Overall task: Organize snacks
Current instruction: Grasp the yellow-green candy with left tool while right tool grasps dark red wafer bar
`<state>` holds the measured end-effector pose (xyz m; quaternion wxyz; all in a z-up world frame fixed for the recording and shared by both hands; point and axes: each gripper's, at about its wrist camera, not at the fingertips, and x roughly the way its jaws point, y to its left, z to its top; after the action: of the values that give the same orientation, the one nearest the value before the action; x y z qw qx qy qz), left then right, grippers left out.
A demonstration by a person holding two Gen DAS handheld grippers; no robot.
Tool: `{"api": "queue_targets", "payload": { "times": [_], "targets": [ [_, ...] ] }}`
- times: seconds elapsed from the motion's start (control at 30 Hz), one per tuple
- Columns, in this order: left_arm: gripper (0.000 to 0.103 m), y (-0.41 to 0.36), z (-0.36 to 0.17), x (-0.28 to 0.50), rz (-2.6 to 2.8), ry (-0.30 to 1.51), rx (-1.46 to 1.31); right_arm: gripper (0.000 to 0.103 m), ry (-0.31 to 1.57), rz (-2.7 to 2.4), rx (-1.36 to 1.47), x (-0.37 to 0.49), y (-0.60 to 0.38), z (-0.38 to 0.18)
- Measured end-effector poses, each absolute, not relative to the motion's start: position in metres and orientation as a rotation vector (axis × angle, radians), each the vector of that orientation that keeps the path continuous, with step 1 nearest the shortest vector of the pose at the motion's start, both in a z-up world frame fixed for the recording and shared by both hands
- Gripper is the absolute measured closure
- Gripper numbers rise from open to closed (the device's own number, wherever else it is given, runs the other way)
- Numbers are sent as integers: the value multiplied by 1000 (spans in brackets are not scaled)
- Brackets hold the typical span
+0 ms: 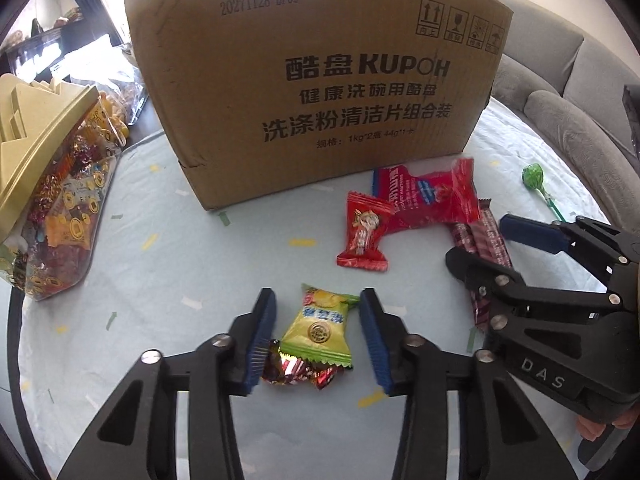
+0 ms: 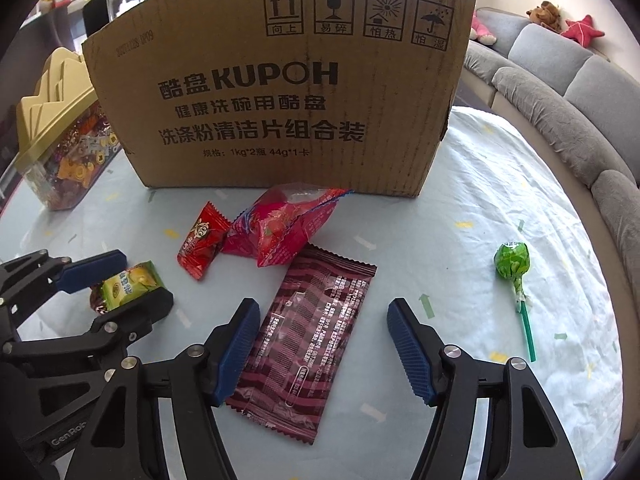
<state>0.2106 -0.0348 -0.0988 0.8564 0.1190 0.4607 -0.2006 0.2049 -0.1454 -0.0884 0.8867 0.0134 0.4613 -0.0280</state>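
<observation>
Where the pale cloth covers the bench [image 2: 460, 184], a clear candy tub [image 1: 60, 208] under a ridged tan lid is cut off at the left. One corrugated carton [image 2: 280, 92] stands behind. The left claw [image 1: 318, 338] is seen open astride one glossy green sachet [image 1: 320, 326], pads not pressing; a foil sweet [image 1: 298, 370] beneath is half hidden. Two crinkled red packets [image 2: 276, 228] are counted. The right claw [image 2: 320, 344] straddles one flat maroon wrapper [image 2: 312, 336], open. One green lollipop [image 2: 512, 260] lies right.

Bright daylight from far side, glare blown out above cardboard box [image 1: 316, 92]. Soft shadows on table [image 2: 460, 208]. Strong fisheye bending, dark corners; centre sharp.
</observation>
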Motion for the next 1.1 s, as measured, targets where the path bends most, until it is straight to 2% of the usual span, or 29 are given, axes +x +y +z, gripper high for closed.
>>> {"api": "queue_targets", "payload": {
  "times": [0.1, 0.3, 0.43, 0.5, 0.77, 0.83, 0.87, 0.9, 1.1],
  "targets": [
    [73, -37, -97, 212, -423, 973, 234, 54, 954, -54, 28, 204, -145, -88],
    [74, -42, -89, 208, -400, 958, 205, 63, 958, -41, 47, 201, -150, -85],
    [75, -44, -80, 200, -390, 940, 191, 64, 957, -34, 56, 196, -155, -81],
    [91, -42, -76, 197, -383, 934, 181, 64, 955, -34, 56, 195, -156, -80],
    [90, -32, -68, 186, -390, 927, 140, 64, 916, -34, 48, 179, -162, -61],
    [81, -27, -67, 185, -390, 923, 140, 64, 908, -33, 44, 175, -162, -58],
    [68, -25, -67, 186, -390, 925, 133, 64, 905, -33, 42, 173, -162, -56],
    [62, -22, -68, 185, -391, 928, 125, 64, 903, -32, 43, 172, -162, -55],
    [56, -19, -76, 188, -398, 958, 143, 64, 907, -20, 30, 172, -153, -57]
  ]
}}
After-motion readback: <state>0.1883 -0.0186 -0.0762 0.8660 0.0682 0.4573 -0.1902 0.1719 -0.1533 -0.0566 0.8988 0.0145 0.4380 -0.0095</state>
